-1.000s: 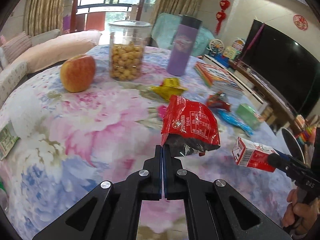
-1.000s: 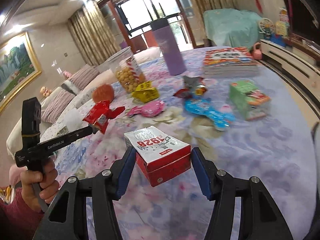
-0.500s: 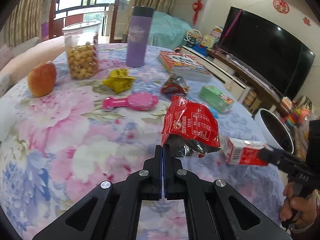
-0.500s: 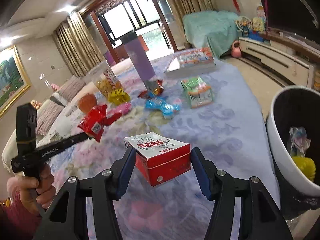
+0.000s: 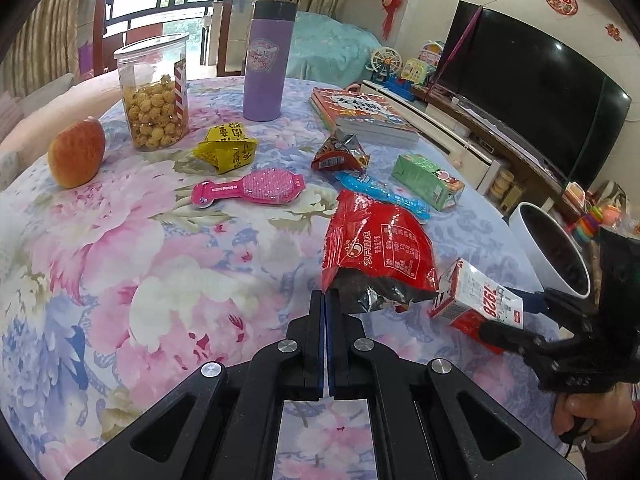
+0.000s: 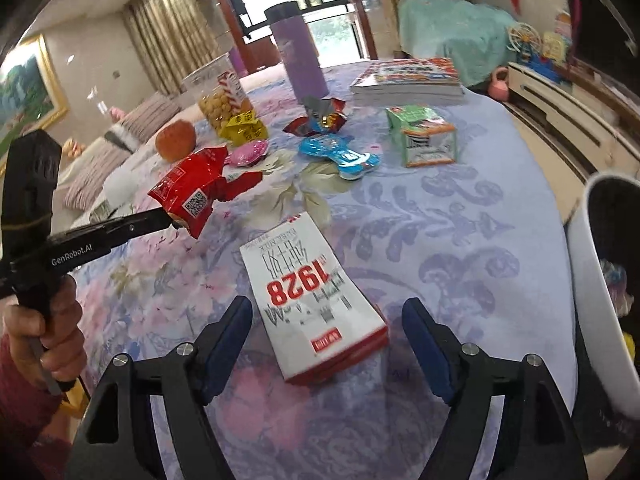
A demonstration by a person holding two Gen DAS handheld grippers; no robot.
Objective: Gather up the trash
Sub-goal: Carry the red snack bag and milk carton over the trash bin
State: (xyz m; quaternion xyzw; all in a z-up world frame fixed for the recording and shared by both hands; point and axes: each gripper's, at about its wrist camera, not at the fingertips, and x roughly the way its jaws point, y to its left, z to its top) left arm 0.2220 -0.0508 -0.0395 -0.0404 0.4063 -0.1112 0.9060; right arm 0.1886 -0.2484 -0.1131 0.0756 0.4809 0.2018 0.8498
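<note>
My left claw [image 5: 325,300] is clenched on the crinkled black-lined edge of a glossy red snack bag [image 5: 374,248], which hangs clear above the table. My right claw [image 6: 326,322] has just been opening: its blue pads stand apart from a white-and-red carton [image 6: 316,300] printed "1928", and a gap shows on both sides of the box, which sits tilted between the jaws; whether it rests on the cloth I cannot tell.

The round table [image 5: 120,240] wears a smooth cloth printed with big pink and blue peonies. On it lie more scraps: a folded yellow wrapper [image 5: 226,151], a crumpled red foil packet [image 5: 340,154], a shiny blue wrapper [image 5: 380,192] and a green box-shaped carton [image 5: 428,180]. Among them sit a flat pink brush [image 5: 256,188], an apple [image 5: 76,152], a clear plastic jar of puffed snacks [image 5: 154,92], a matte purple flask [image 5: 266,60] and a stack of books [image 5: 364,114].

Just beside the table's edge stands a white bin [image 6: 596,288] with a dark liner, some colourful rubbish already inside. Behind: gold curtains, a balcony door, a dark television [image 5: 532,92] on a low cabinet, red hanging ornaments, a sofa with cushions.
</note>
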